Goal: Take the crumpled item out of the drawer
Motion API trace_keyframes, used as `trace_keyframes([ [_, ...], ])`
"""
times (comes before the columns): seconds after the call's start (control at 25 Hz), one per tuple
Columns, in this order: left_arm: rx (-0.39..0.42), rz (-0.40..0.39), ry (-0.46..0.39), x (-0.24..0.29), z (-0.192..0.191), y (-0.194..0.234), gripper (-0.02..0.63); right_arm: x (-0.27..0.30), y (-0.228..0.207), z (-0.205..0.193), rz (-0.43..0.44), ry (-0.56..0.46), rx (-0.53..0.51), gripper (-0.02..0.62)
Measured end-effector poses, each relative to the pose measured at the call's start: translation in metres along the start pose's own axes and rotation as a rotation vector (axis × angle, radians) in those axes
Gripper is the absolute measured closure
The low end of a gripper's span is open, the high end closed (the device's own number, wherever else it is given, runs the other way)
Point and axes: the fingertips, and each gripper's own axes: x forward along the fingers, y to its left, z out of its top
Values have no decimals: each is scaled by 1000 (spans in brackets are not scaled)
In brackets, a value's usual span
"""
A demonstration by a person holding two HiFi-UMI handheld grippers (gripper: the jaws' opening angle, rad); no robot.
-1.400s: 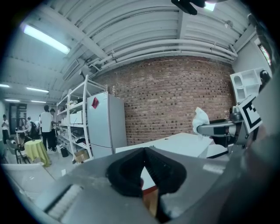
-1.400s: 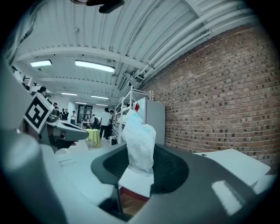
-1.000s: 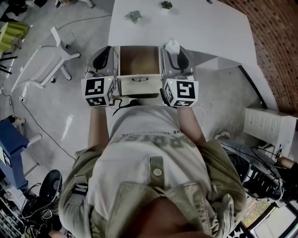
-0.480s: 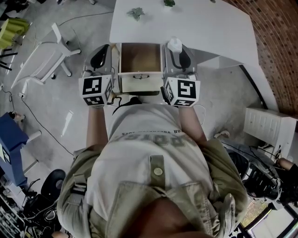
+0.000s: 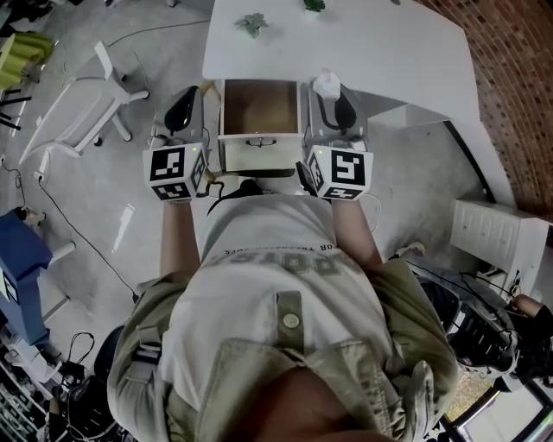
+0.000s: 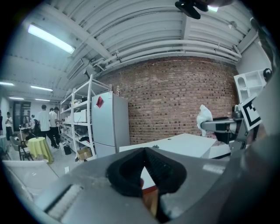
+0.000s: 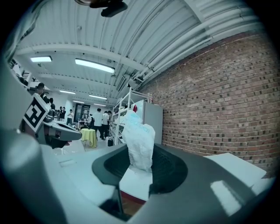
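Note:
The drawer [image 5: 259,121] under the white table [image 5: 363,43] stands pulled out, and its brown wooden bottom is bare. To its right, my right gripper [image 5: 331,97] is raised and shut on the crumpled white item [image 5: 325,84]. In the right gripper view the crumpled white item [image 7: 139,144] stands upright, pinched between the dark pads [image 7: 168,168] of my right gripper [image 7: 140,166]. At the drawer's left side my left gripper [image 5: 183,108] is shut with nothing in it. Its pads [image 6: 164,168] meet at the tips. The left gripper view also shows the crumpled item [image 6: 204,119] held off to the right.
Two small green plants [image 5: 251,24] sit on the table's far part. A white chair frame [image 5: 86,112] and cables lie on the floor at the left. A brick wall [image 5: 518,78] runs along the right. A white fridge [image 6: 109,127], shelves and people stand far off.
My left gripper has shifted a little to the left, away from the drawer. The right gripper has kept the crumpled item and hardly moved.

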Motion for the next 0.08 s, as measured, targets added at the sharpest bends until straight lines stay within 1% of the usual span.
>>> trace_keyframes([
  [0.08,-1,1,3,1,0,0,598,0,-2,-1,-4,2,3,469],
])
